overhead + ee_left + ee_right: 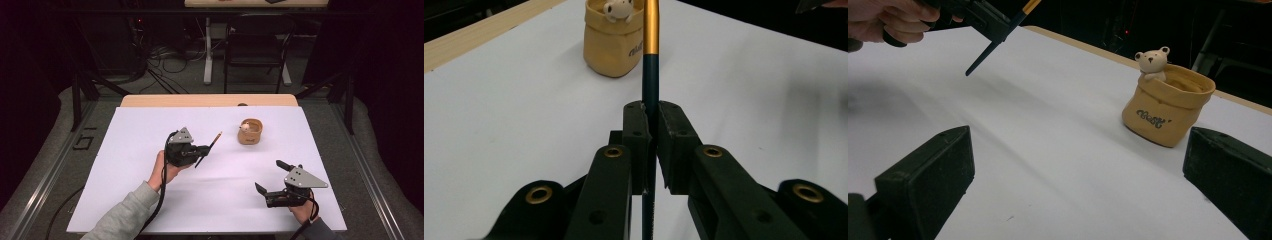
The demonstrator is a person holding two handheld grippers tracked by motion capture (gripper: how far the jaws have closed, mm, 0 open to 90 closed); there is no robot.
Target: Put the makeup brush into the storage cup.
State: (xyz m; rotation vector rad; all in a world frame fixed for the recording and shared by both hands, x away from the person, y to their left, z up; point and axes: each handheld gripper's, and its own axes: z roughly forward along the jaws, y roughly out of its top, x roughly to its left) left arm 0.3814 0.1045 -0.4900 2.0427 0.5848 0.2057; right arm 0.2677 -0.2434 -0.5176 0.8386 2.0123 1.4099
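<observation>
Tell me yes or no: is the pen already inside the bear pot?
No: the left claw holds the pen above the sheet, apart from the bear pot.

Pen – glossy, metallic gold band; pot – matt ceramic-looking.

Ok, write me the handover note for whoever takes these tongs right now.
Left tongs: shut on the pen, a dark barrel with an orange upper part, held above the table and aimed toward the pot.
Right tongs: open, nothing between the jaws, low over the near right part of the white table cover.
Pot: tan, sack-shaped, a small bear figure at its rim, upright on the far right of the cover, untouched.
Done: pen picked up.
Left: probably dropping the pen into the pot; the right tongs could steady the pot if needed.
</observation>
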